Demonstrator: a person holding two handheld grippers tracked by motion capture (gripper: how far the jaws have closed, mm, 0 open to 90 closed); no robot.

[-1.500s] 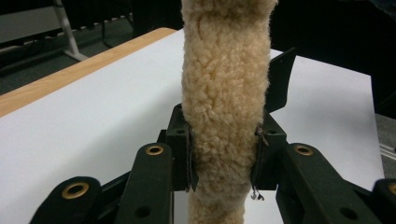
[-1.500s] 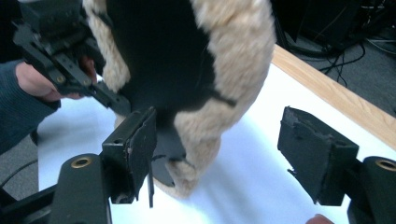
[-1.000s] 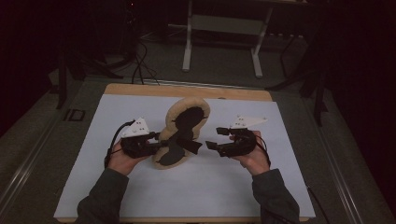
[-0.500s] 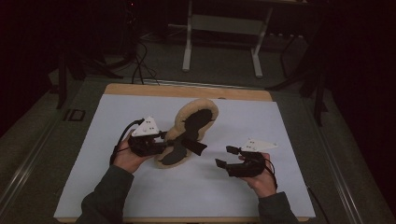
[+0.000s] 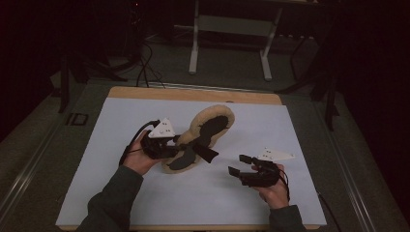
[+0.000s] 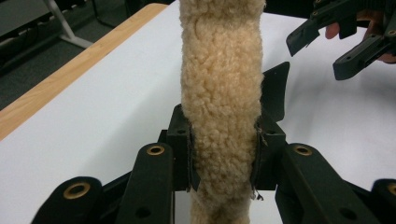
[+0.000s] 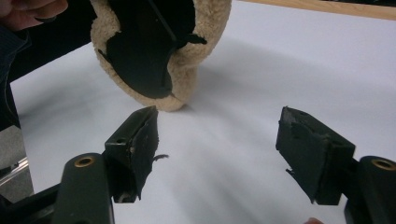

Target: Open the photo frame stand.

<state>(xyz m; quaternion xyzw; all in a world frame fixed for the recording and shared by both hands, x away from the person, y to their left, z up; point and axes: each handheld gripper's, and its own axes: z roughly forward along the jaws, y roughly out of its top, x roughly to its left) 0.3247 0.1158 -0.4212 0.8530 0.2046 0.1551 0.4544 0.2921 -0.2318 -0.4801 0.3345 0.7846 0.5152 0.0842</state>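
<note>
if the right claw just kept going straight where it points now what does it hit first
Probably the fleecy slipper. In the right gripper view the right claw stands open and empty, with bare white table between its jaws and the slipper's lower end just ahead, slightly left of centre. Depth is unclear, so it might slide past on the right.

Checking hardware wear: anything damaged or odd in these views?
Yes. The right gripper hangs open over the table, and its pads look torn, with ragged edges and a loose shred. The left gripper is clamped on the fleece pad, holding it tilted.
</note>
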